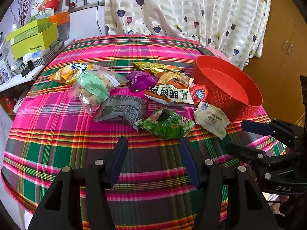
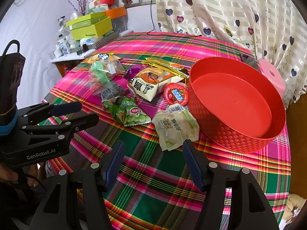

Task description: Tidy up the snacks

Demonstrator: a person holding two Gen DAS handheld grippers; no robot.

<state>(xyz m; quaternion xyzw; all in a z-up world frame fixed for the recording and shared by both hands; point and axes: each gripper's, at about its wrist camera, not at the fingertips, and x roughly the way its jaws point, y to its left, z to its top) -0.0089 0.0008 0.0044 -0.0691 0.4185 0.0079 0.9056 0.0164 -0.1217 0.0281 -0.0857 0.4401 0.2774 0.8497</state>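
Both of your grippers hover over the near edge of the plaid tablecloth [image 1: 63, 126], short of the snacks. Left gripper [image 1: 153, 143]: fingers spread, nothing between them. Right gripper [image 2: 153, 145]: spread too, empty, with the pale green-and-white packet [image 2: 175, 126] just beyond its tips, likely the easiest first pick.

The red basket [image 2: 239, 140] sits empty at your right, woven-pattern wall facing you; the snacks lie loose to its left, so it reads as the collection bin. None are inside yet.

1 red-lidded cup [image 2: 176, 94] touches the basket wall. The green pea bag [image 1: 167, 124] lies nearest your left gripper, overlapping a grey bag with a QR code [image 1: 122, 109].

Writing: "GenRobot.AI" on the left gripper body in the right wrist view; "DAS" on the right gripper body in the left wrist view. Packet text is Chinese, too warped to read surely.
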